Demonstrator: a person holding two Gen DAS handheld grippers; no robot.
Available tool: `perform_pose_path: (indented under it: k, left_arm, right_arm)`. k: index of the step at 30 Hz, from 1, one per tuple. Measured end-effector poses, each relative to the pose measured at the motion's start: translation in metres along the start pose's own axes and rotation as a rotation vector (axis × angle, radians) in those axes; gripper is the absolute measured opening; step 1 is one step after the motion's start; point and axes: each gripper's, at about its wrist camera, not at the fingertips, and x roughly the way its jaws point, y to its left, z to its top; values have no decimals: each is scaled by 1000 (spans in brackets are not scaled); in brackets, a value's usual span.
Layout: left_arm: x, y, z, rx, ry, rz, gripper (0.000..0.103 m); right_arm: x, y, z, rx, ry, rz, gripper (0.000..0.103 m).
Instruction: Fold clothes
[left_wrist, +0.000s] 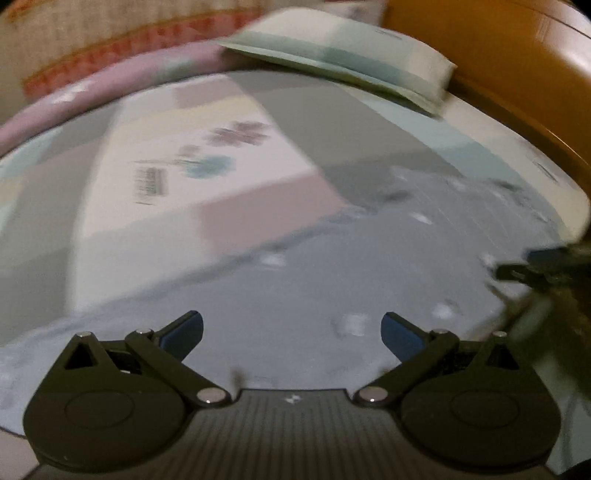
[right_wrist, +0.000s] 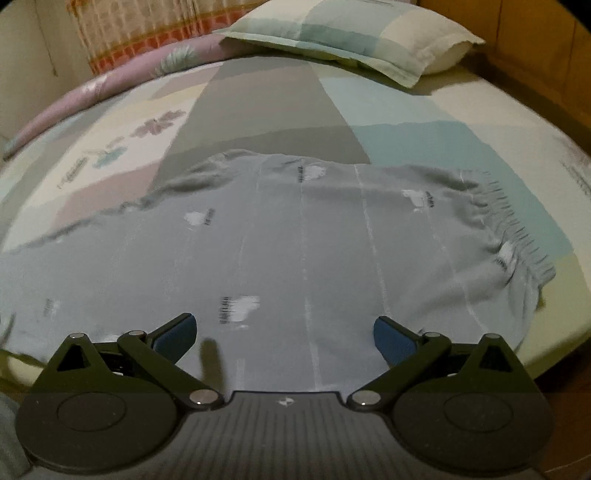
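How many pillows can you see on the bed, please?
1. The pillow lies at the far end of the bed, beyond the grey garment; others may lie outside the views.

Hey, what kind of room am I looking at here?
Most likely a bedroom: a bed with a patchwork sheet, a pillow at its head, and a grey garment spread flat on it.

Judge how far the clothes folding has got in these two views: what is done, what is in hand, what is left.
Done: the grey garment lies spread fairly flat on the patchwork bedsheet, elastic waistband to the right, below the pillow. In hand: nothing; the left claw and the right claw are both open above the cloth's near edge. Left: every fold; none shows yet.
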Motion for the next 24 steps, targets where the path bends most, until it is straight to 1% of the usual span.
perform_pose_path:
  k: [2,5,8,9,12,14,16,17,20,23,24]
  left_arm:
    - [1,31,-4,-13,15,51,102]
    - [17,65,-26,-39,47,124,102]
    - [28,84,-55,-43,33,171,102]
    - [28,90,-63,-60,27,175,102]
    - [33,110,-83,-157,24,148,102]
    - [30,116,-92,-178,-10,118,102]
    - [27,115,-92,-157,-10,104,102]
    - [25,115,-92,-149,-11,97,102]
    - [19,126,-92,-185,-53,77,102]
    - [23,142,-99,-245,-51,78,102]
    - [20,143,-102,-232,-64,76,102]
  right_arm:
    - [-9,9,-2,-18,-17,-6,103]
    - [-23,24,-5,-39,-42,-4,103]
    - [-40,44,-10,-85,-63,14,103]
    - [-46,52,-11,-108,-69,22,103]
    - [-60,77,-13,-175,-94,39,103]
    - [-63,93,-12,-202,-98,53,103]
    - [-61,109,-10,-228,-96,66,103]
    - [-59,117,-10,-246,-91,72,103]
    - [-45,143,-7,-317,-77,74,103]
    - [-23,167,-1,-367,-65,80,103]
    - [-15,174,1,-383,-66,77,103]
